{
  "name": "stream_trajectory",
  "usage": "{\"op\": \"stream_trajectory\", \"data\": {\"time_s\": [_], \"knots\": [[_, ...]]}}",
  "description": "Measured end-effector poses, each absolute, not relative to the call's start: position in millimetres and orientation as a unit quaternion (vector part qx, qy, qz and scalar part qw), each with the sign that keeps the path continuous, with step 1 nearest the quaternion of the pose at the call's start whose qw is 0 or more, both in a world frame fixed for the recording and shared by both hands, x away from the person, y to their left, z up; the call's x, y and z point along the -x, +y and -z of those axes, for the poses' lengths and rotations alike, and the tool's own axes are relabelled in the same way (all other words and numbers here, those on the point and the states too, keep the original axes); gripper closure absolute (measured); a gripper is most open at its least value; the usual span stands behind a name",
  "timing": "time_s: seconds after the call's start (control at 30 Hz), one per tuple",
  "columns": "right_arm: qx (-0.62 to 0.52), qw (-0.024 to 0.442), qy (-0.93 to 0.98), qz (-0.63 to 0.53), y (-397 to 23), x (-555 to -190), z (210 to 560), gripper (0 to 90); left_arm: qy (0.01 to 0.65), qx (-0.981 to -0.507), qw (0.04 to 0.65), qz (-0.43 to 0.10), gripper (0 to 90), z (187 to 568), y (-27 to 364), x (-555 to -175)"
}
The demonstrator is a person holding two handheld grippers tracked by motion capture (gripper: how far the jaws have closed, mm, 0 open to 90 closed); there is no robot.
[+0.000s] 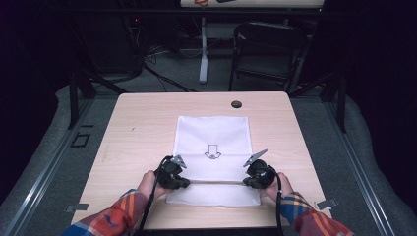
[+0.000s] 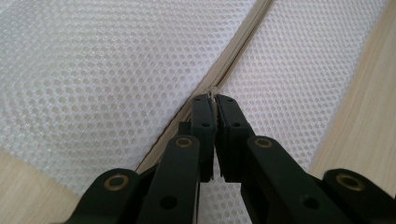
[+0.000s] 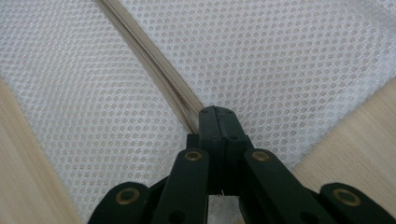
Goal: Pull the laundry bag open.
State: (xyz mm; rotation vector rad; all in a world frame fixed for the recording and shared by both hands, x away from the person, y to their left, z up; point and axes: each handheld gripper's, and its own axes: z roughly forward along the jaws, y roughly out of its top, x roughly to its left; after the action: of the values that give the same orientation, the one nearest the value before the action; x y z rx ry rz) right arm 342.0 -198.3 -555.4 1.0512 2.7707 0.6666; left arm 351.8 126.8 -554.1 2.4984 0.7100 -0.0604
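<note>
1. The table [image 1: 147,128] is made of pale wood with rounded corners. It has a small dark round cap [image 1: 236,104] near its far edge.
2. A white mesh bag [image 1: 212,135] lies flat in the middle of the table, reaching to the near edge. It is a rectangle made of soft net full of tiny round holes. A small arrow mark [image 1: 213,151] is printed on it, pointing toward the near side.
3. A thin beige zipper [image 1: 216,182] runs from left to right across the near part of the bag. In the gripper views its fine teeth look closed in a straight line.
4. The person's arms come in from the near side in red, orange and blue checked sleeves [image 1: 113,219].
5. The left gripper [image 1: 184,183] is black hard plastic, with a grey three-cornered plate on top. It sits at the left end of the zipper. Its jaws are squeezed almost together on a tiny silver metal bit [image 2: 214,95] at the zipper's end.
6. The right gripper [image 1: 246,183] sits at the right end of the zipper. Its jaws are pressed tight together, with their tips on the zipper line.
</note>
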Motion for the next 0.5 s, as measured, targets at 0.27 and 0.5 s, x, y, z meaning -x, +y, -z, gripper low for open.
{"op": "stream_trajectory", "data": {"time_s": [0.27, 0.5], "knots": [[-0.347, 0.054, 0.910, -0.220, -198, -342, 556, 90.0, 0.282, -0.920, 0.272, 0.014, 86.6, 550, 142, -349], [-0.347, 0.054, 0.910, -0.219, -198, -342, 555, 90.0, 0.304, -0.913, 0.272, 0.003, 86.6, 546, 159, -345]]}}
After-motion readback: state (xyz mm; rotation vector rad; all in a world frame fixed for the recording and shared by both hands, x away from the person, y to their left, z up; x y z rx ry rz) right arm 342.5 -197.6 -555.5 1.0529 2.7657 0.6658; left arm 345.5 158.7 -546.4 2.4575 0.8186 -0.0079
